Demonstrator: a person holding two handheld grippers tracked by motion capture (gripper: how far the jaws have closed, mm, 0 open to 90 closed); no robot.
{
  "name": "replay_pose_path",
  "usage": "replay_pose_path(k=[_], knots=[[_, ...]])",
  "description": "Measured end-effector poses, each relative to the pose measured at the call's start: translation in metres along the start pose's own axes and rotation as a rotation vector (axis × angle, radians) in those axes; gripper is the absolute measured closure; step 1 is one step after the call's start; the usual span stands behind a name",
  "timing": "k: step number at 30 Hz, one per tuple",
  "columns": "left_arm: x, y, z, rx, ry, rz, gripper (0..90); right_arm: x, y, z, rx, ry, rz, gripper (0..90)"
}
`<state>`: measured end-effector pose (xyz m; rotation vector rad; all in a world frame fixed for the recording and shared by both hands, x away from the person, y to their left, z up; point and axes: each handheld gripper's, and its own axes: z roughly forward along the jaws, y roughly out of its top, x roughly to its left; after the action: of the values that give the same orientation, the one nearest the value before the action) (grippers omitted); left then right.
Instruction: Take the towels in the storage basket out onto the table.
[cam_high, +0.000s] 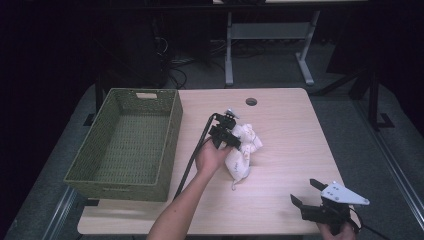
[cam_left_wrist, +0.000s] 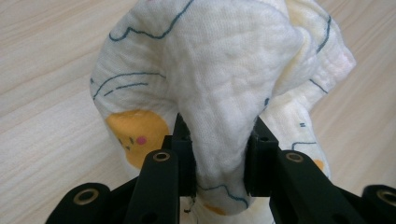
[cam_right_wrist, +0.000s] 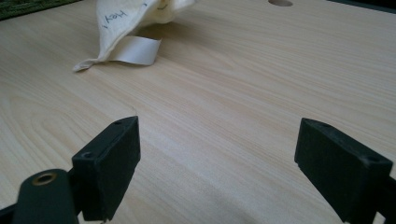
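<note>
A cream cloth (cam_high: 242, 150) printed with blue lines and yellow patches lies bunched near the middle of the wooden table (cam_high: 290, 130). My left gripper (cam_high: 231, 142) is shut on a fold of the cloth (cam_left_wrist: 219, 88); both pads press the fabric between them. A corner of the cloth (cam_right_wrist: 126, 21) with a white label reaches toward the table's front. My right gripper (cam_high: 304, 192) rests at the front right of the table, jaws wide open, and my right gripper (cam_right_wrist: 217, 154) has bare wood between its fingers.
A green woven basket (cam_high: 172, 130) stands at the left of the table, close beside the left hand. A round cable hole (cam_high: 251, 102) sits near the far edge. Bare tabletop lies between the cloth and the right gripper.
</note>
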<state>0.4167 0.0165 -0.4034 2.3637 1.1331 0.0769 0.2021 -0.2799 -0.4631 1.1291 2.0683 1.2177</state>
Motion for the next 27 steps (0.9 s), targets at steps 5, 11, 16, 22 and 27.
replay_pose_path(k=[5,11,16,22,27], knots=[[-0.005,-0.003,0.012,0.019,0.043,0.017,69.5,-0.001,-0.001,-0.001,-0.002,-0.002,0.005,13.9],[-0.008,-0.005,0.019,0.024,0.061,0.028,68.0,-0.001,-0.001,0.0,0.005,-0.002,0.003,13.9],[-0.012,-0.009,0.024,0.015,0.077,0.043,64.8,-0.001,-0.001,0.0,0.002,-0.002,0.006,13.9],[-0.017,-0.012,0.03,0.005,0.101,0.055,59.6,-0.001,-0.001,0.0,0.004,-0.002,0.0,13.9],[-0.02,-0.012,0.032,0.006,0.115,0.072,59.1,-0.001,-0.001,0.001,0.004,0.0,-0.001,13.9]])
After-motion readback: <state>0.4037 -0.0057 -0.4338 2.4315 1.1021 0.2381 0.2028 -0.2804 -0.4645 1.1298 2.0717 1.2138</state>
